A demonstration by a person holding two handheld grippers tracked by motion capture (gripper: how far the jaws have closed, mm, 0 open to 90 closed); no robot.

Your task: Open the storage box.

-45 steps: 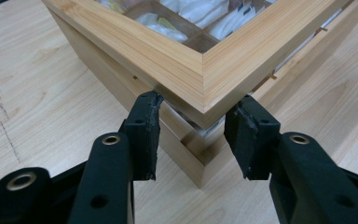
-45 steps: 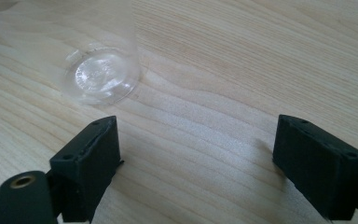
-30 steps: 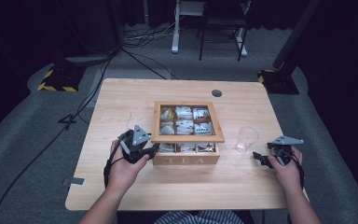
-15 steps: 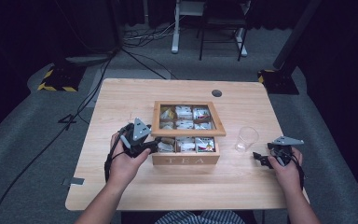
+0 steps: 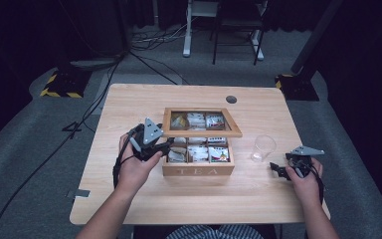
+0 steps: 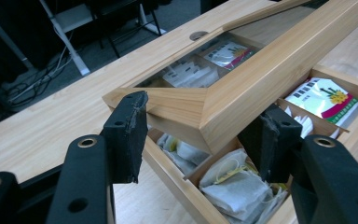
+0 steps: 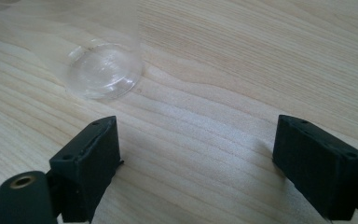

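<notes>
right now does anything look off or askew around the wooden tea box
Nothing spilled or damaged. The wooden tea box has its glass-paned wooden lid lifted partway, tilted over the tea bags. The left gripper straddles the lid's corner, jaws just opened, not pressing. The clear plastic cup stands upright.

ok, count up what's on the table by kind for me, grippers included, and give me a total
Wooden tea box, lid raised partway: 1
Clear plastic cup: 1
Handheld grippers: 2, left gripper at the lid's corner, right gripper near the cup
Total: 4

matt wooden tea box (image 5: 197,171), clear plastic cup (image 5: 263,148)
</notes>
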